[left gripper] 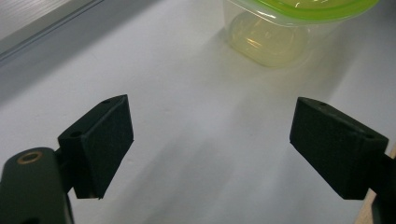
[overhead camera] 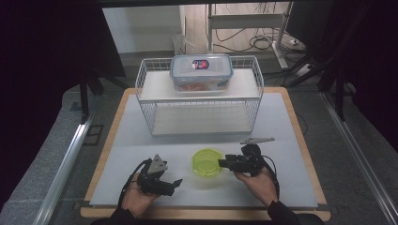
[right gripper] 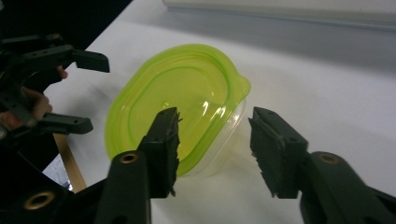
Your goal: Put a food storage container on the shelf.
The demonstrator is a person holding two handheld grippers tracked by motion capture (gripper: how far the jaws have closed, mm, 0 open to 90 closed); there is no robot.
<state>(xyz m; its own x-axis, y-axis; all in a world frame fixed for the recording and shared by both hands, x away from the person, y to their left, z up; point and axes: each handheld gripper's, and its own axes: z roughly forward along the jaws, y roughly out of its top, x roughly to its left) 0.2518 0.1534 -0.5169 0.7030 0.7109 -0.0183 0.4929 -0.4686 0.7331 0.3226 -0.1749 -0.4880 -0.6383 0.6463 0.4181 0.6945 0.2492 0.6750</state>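
Round translucent tub (overhead camera: 207, 162); glossy green lid (right gripper: 173, 100)

**What the views leave unclear**

In the left gripper view the green-lidded container (left gripper: 285, 28) is cut off by the top edge. In the high view, the label (overhead camera: 200, 64) on the clear lidded box (overhead camera: 202, 72) is too small to read, and its orange contents stay indistinct.

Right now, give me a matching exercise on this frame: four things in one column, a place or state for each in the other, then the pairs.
Things:
1. green-lidded container
2. clear lidded box
3. left gripper
4. right gripper

Places or states:
A. on the wire rack's top shelf
B. open, nothing between its jaws
C. on the table between both grippers
D. jaws astride the green lid's edge

Pairs: 1-C, 2-A, 3-B, 4-D
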